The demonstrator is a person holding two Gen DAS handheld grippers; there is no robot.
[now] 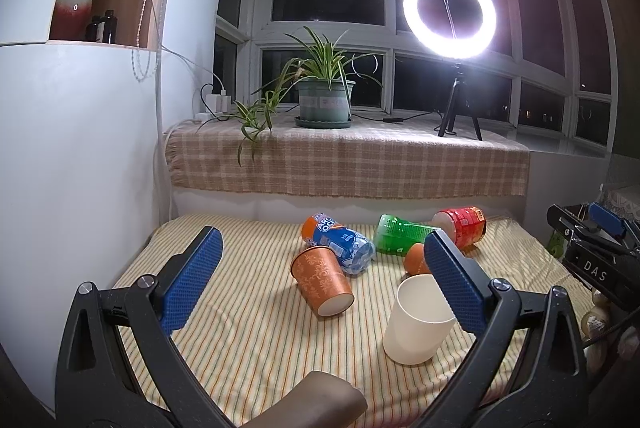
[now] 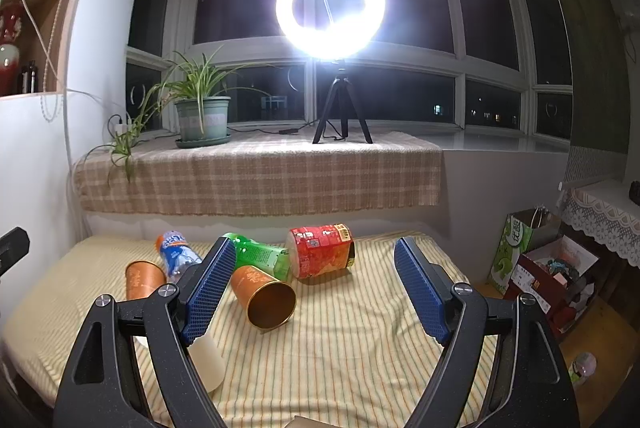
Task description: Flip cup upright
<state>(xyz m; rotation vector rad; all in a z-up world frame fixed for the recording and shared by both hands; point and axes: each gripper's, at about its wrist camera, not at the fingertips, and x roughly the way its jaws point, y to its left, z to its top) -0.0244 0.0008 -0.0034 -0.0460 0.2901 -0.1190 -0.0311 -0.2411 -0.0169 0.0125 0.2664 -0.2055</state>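
Note:
A cream cup point(image 1: 418, 322) stands upright on the striped cloth, just inside my left gripper's right finger point(image 1: 456, 284). An orange patterned cup point(image 1: 322, 282) lies on its side at mid-table, base toward the camera. A second orange cup point(image 2: 262, 298) lies on its side with its gold mouth toward the right wrist camera; its tip shows in the left wrist view point(image 1: 416, 260). My left gripper point(image 1: 320, 268) is open and empty above the cloth. My right gripper point(image 2: 314, 284) is open and empty, just right of that second cup. The cream cup point(image 2: 206, 360) shows low left in the right wrist view.
A blue-labelled bottle point(image 1: 340, 242), a green bottle point(image 1: 400, 232) and a red canister point(image 1: 462, 224) lie at the back of the table. A cloth-covered sill holds a potted plant point(image 1: 324, 100) and a ring light point(image 1: 450, 14). Boxes and a bag point(image 2: 524, 248) stand right of the table.

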